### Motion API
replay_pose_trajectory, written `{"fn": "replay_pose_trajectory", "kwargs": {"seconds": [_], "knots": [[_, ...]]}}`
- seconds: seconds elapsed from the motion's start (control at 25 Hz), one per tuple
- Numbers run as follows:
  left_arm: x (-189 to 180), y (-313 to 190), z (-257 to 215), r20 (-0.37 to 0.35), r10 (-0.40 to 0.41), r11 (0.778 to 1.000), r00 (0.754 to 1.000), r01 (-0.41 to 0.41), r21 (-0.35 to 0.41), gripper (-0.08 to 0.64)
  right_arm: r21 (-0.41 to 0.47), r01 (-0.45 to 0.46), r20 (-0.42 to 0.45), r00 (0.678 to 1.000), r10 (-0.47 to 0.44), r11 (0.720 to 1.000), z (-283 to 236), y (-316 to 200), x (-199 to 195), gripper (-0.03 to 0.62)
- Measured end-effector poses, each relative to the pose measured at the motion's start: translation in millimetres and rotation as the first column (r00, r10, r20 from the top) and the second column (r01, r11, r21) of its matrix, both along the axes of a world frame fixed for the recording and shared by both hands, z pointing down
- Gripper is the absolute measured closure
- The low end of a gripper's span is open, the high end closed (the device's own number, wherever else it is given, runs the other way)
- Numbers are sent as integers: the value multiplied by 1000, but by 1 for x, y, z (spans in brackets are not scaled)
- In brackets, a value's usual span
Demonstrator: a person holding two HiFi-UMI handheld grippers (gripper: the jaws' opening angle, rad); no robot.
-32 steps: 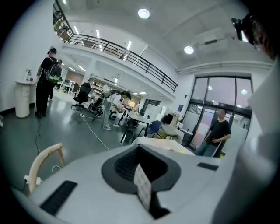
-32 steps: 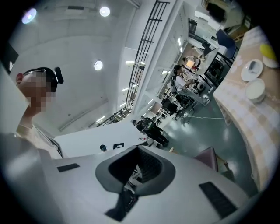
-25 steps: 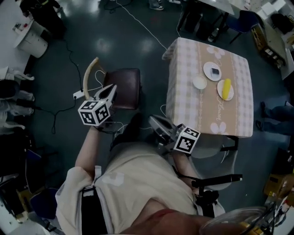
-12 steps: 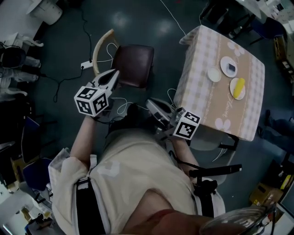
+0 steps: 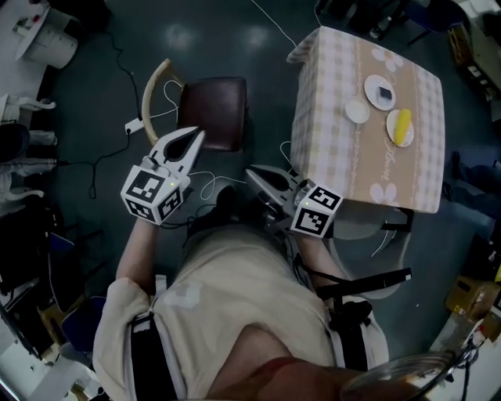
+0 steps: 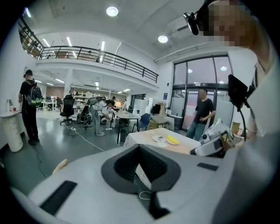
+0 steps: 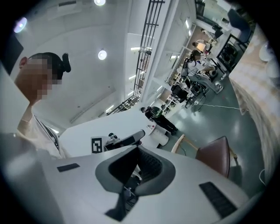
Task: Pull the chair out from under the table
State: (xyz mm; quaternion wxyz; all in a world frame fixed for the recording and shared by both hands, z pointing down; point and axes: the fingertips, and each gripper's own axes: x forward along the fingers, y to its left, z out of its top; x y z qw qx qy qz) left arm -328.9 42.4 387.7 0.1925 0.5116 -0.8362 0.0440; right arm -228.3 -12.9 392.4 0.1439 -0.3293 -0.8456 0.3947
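Left gripper view is catching the table point(image 6: 142, 136), right gripper view the chair point(image 7: 214, 157). Head view is showing chair standing clear of table. Left gripper point(image 5: 197, 135) and right gripper point(image 5: 252, 172) are hovering near chair, jaws pressed together, empty.

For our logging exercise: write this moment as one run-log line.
chair: clear of table | left gripper: shut, empty | right gripper: shut, empty

Dark glossy floor point(image 5: 219, 47), mezzanine railing point(image 6: 87, 52), tall windows point(image 6: 192, 83), round ceiling lights point(image 6: 112, 11).
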Motion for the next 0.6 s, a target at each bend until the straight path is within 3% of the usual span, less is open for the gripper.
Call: {"fn": "replay_pose_trajectory", "kwargs": {"seconds": [0.36, 0.6], "knots": [[-12, 1, 5, 9, 175, 982, 985, -175, 77, 552, 62, -164, -93, 981, 169, 985, 13, 23, 1, 583], [-4, 9, 32, -91, 250, 961, 964, -235, 149, 552, 159, -261, -174, 942, 287, 952, 25, 55, 18, 583]]}}
